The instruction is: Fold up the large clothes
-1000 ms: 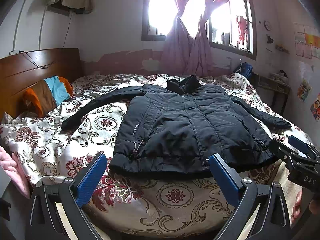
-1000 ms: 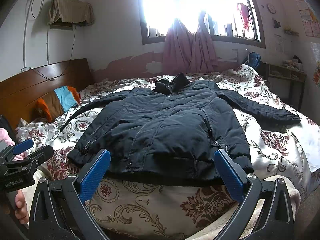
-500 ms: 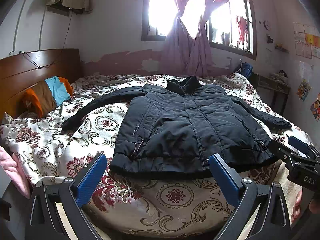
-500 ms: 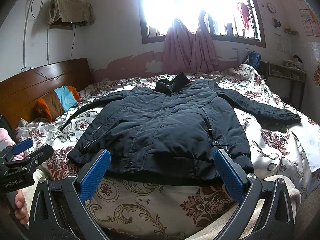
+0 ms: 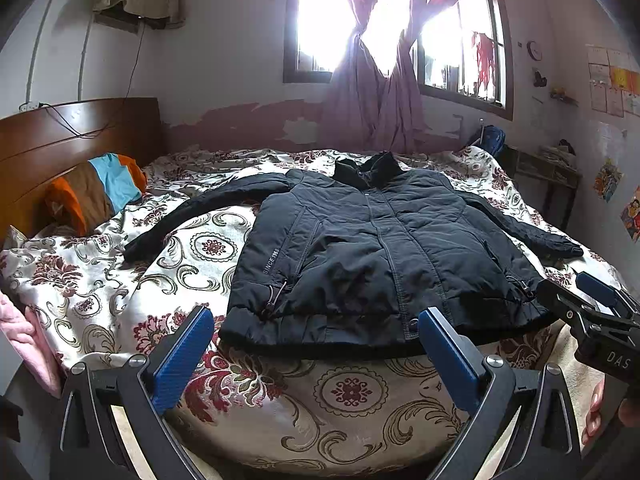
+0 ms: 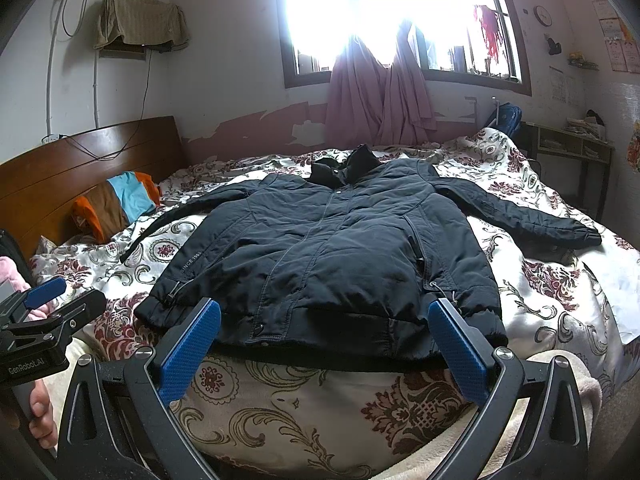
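A dark jacket (image 5: 376, 256) lies flat, sleeves spread, on a floral quilt (image 5: 192, 264) covering the bed; wooden headboard (image 5: 72, 140) left, curtained window (image 6: 400, 20) behind. Left gripper (image 5: 316, 344) and right gripper (image 6: 324, 340) hover with jaws apart

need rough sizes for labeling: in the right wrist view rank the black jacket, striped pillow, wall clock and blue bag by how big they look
1. black jacket
2. striped pillow
3. blue bag
4. wall clock

The bag and clock sit far back, so their true sizes are unsure.
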Motion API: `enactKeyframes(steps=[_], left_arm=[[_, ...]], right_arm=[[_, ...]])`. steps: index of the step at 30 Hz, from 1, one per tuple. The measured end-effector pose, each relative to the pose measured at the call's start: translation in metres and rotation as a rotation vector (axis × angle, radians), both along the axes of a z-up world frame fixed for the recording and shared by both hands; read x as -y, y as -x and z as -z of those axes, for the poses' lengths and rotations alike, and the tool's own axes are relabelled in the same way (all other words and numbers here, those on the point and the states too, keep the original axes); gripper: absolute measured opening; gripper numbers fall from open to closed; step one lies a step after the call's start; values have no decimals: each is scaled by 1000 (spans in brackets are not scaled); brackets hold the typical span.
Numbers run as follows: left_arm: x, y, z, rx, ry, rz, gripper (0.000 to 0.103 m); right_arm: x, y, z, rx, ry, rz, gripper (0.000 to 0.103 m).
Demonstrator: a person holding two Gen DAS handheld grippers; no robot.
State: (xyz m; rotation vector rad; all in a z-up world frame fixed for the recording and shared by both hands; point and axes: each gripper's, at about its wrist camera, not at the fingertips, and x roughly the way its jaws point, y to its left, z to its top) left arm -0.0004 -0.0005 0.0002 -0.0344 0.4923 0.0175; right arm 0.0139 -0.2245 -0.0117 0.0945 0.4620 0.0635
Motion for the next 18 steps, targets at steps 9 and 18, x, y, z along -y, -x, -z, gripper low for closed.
enactKeyframes(steps=[9,18], left_arm=[[0,0,0,0,-1,0,103],[0,-1,1,-5,-2,-2,102]], right_arm=[[0,0,0,-1,0,0,102],[-3,-1,5,-16,-2,2,102]])
